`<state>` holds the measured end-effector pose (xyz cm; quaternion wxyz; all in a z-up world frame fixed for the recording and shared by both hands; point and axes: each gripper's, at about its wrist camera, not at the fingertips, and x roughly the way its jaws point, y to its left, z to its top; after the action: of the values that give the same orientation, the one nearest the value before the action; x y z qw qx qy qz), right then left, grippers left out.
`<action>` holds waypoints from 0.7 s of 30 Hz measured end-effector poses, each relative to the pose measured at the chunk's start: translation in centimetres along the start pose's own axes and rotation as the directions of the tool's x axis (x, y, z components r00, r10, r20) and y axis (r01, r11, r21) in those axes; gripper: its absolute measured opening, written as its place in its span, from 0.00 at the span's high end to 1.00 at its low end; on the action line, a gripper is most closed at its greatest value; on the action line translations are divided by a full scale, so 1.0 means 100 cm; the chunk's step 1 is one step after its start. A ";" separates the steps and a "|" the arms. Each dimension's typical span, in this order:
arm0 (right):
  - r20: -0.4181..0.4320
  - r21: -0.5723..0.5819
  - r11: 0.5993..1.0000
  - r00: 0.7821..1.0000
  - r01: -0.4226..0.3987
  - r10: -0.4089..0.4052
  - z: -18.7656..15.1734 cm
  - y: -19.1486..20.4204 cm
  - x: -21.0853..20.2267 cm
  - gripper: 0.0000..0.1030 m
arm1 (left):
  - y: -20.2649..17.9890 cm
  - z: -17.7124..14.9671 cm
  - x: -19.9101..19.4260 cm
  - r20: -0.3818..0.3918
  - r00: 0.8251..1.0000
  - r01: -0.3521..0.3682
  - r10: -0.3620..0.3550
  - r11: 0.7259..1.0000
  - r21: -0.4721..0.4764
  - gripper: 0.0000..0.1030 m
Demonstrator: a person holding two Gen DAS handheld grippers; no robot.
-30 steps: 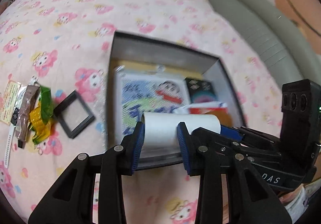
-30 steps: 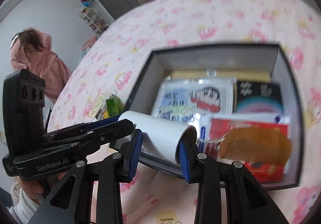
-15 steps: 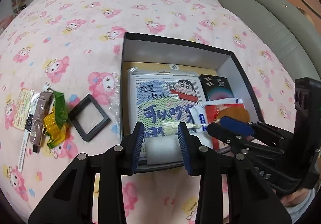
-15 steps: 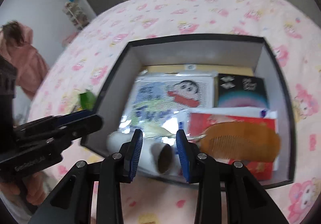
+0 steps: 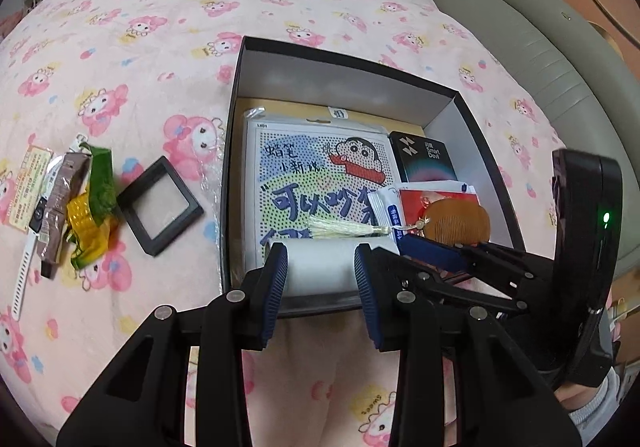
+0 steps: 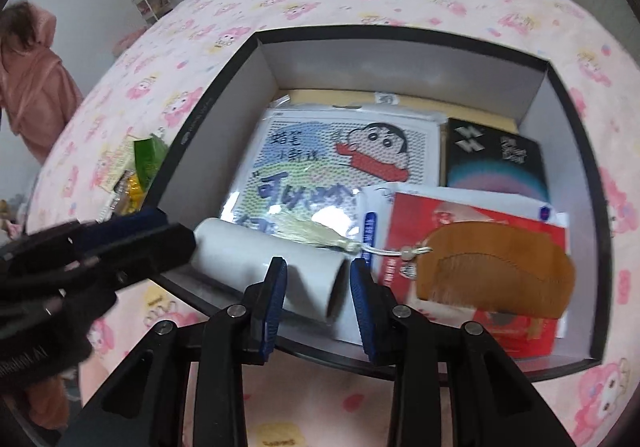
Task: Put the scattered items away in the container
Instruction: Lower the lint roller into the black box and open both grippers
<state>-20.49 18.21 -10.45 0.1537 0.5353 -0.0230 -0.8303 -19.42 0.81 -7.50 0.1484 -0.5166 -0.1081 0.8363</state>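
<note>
A black box [image 5: 240, 95] with grey inner walls [image 6: 560, 59] sits on the pink bedspread. It holds a cartoon picture pack [image 5: 316, 175], a black card box [image 5: 424, 163], a red packet [image 6: 472, 223] and a wooden comb [image 6: 496, 267]. A white paper roll [image 5: 320, 267] [image 6: 264, 259] lies inside along the near wall. My left gripper [image 5: 320, 267] and right gripper [image 6: 316, 283] both stand open around the roll's ends, with small gaps to the pads. A black frame [image 5: 160, 207], snack wrappers [image 5: 88, 207] and a white watch [image 5: 28, 247] lie left of the box.
A grey sofa [image 5: 540, 47] runs along the right side of the bed. A person in a pink robe [image 6: 28, 87] stands at the far left. Cupboards and a shelf stand beyond the bed.
The roll came down from above the near wall into the box. Both grippers, shut on it a second ago, now stand open around it.
</note>
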 end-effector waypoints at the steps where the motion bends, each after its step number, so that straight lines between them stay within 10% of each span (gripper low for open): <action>1: 0.002 0.001 1.000 1.000 0.000 0.000 0.000 -0.001 0.000 0.71 | 0.000 -0.001 0.001 -0.001 1.000 0.003 -0.003 1.000 -0.005 0.66; 21: 0.163 -0.006 0.996 0.983 0.087 -0.085 -0.023 0.030 -0.091 0.65 | -0.029 -0.022 -0.068 0.121 0.991 0.054 -0.063 0.996 0.075 0.66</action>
<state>-14.31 18.16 -2.77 0.1190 0.4651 -0.0068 -0.8772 -14.14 1.14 -1.85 0.1843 -0.4547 -0.1020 0.8654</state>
